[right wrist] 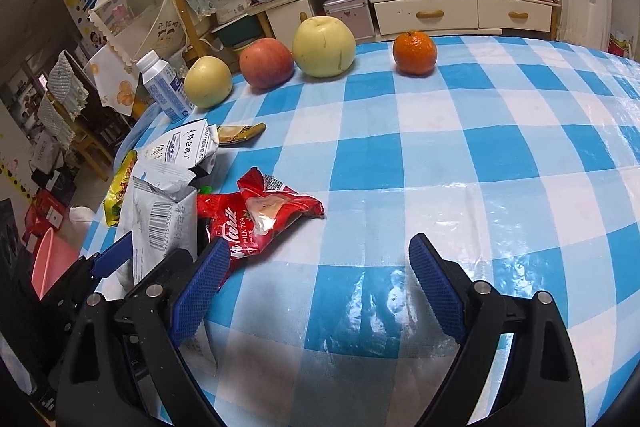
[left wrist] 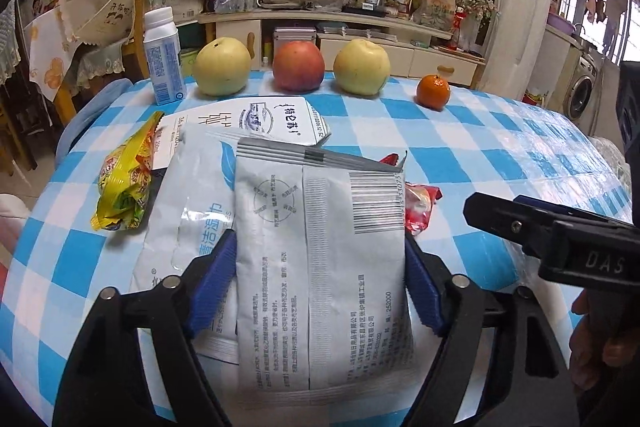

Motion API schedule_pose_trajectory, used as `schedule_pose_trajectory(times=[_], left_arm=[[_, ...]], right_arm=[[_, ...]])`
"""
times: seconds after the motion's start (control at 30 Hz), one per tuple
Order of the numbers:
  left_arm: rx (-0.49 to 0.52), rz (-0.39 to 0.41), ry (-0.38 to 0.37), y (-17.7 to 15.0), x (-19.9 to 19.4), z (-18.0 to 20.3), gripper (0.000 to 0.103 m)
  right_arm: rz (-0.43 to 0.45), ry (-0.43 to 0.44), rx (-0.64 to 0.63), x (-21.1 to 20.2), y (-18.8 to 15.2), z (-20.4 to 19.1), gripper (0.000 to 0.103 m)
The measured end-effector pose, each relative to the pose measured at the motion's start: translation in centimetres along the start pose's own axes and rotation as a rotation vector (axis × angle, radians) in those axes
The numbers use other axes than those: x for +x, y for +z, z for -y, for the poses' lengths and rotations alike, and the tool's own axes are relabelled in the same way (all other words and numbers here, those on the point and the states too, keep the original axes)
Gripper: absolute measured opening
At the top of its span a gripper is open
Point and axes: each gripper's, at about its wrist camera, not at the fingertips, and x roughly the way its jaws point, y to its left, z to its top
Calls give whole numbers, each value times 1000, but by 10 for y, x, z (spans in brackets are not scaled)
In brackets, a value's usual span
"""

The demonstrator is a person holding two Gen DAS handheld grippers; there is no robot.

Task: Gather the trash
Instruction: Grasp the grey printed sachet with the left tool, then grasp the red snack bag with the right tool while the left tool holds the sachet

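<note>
Glossy flat wipes packet (left wrist: pixel 320 267), crinkled red wrapper (right wrist: pixel 260 219)

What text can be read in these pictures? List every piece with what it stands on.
"特仑苏": flattened milk carton
"252000": grey wipes packet; its other small print is too small to read
"洁湿巾": white wipes pack
"MILK TEA": red wrapper
"DAS": right hand-held gripper
White bottle and yellow wrapper: unreadable.
</note>
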Motion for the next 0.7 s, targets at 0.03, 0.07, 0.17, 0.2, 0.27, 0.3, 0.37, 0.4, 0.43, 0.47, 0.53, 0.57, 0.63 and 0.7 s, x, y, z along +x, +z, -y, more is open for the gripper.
schedule_pose_trajectory(times=[0.03, 0.07, 0.17, 0.2, 0.27, 0.3, 0.37, 0.4, 0.43, 0.47, 0.53, 0.57, 0.63, 0.7], left_arm=[[-4, -2, -5, 0, -1, -1, 75], [-8, -4, -9, -1, -2, -2, 74], [-23, 6, -12, -4, -10, -8, 72], [-29, 15, -16, -4, -14, -10, 72], [-32, 30, -21, -5, -23, -13, 71], [-32, 38, -21, -5, -29, -15, 71], [-37, 50, -20, -6, -38, -20, 71], [-42, 54, -19, -6, -41, -23, 71], [-51, 60, -19, -7, -46, -27, 71], [-56, 63, -19, -8, -49, -30, 71], [-65, 76, -27, -10, -58, -35, 71], [-67, 82, -31, -10, -62, -38, 71], [-76, 92, -37, -12, -67, -43, 71], [-100, 101, -45, -15, -72, -51, 71]], right_arm=[[-3, 2, 0, 2, 0, 0, 90], [-8, 5, 1, 4, 0, 0, 90], [-22, 37, -4, 12, 1, -1, 90], [-24, 49, -5, 14, 1, -2, 90], [-24, 70, -8, 19, 2, -3, 90], [-27, 86, -7, 21, 3, -5, 90], [-30, 118, -9, 27, 4, -7, 90], [-32, 130, -14, 29, 5, -9, 90], [-35, 144, -18, 32, 6, -11, 90], [-38, 157, -22, 34, 7, -14, 90], [-43, 176, -35, 38, 9, -19, 90], [-40, 176, -46, 40, 10, -22, 90], [-40, 168, -67, 43, 11, -27, 90], [-48, 158, -81, 48, 12, -29, 90]])
